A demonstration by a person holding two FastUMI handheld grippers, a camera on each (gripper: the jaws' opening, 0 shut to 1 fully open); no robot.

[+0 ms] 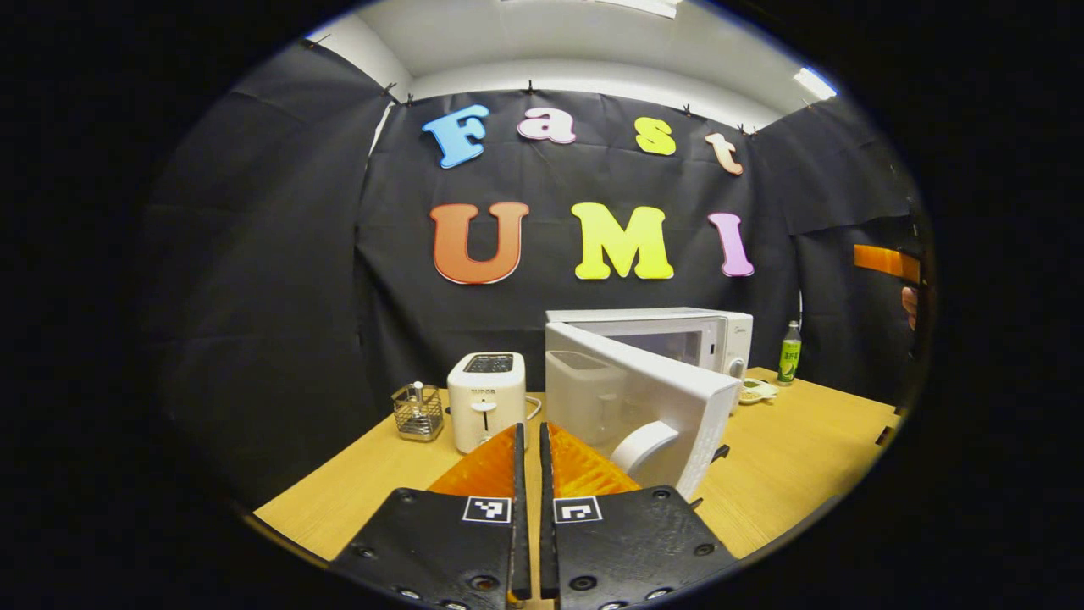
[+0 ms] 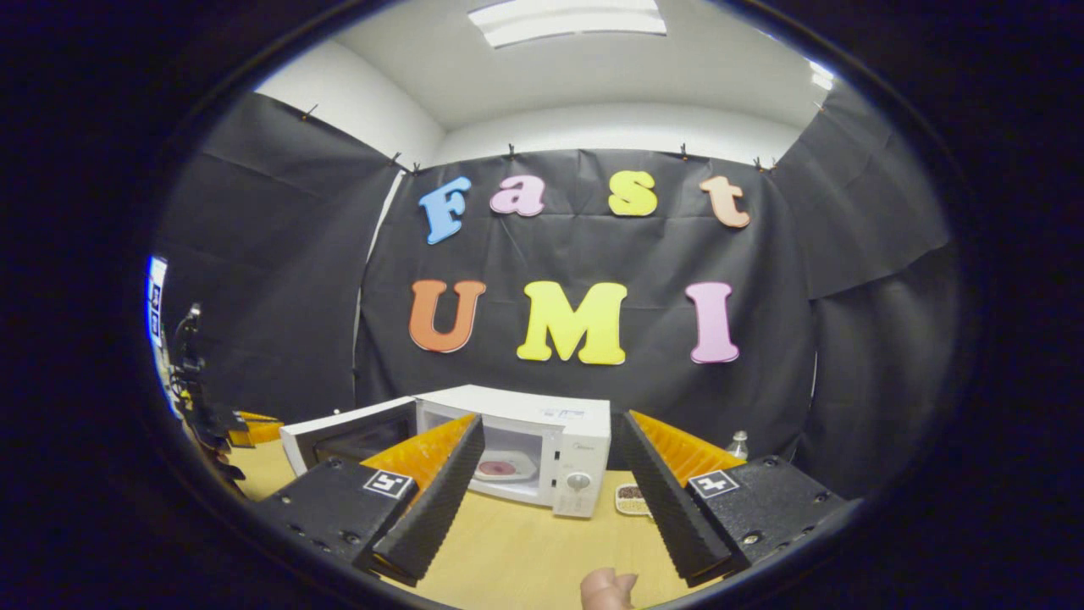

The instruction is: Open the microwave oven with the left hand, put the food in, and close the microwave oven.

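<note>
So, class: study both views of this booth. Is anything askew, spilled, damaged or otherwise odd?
Nothing is spilled or damaged. The one thing out of its resting state is the microwave: its door hangs open with a plate of food already inside. The toaster and bottle stand upright.

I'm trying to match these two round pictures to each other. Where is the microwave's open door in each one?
Left gripper view: the door is at centre right, swung out toward the camera, just above the gripper's fingers.
Right gripper view: the door is at lower left, swung out to the left of the microwave.
Shared landmark: the green bottle beside the microwave, its top showing in the right gripper view.
</note>
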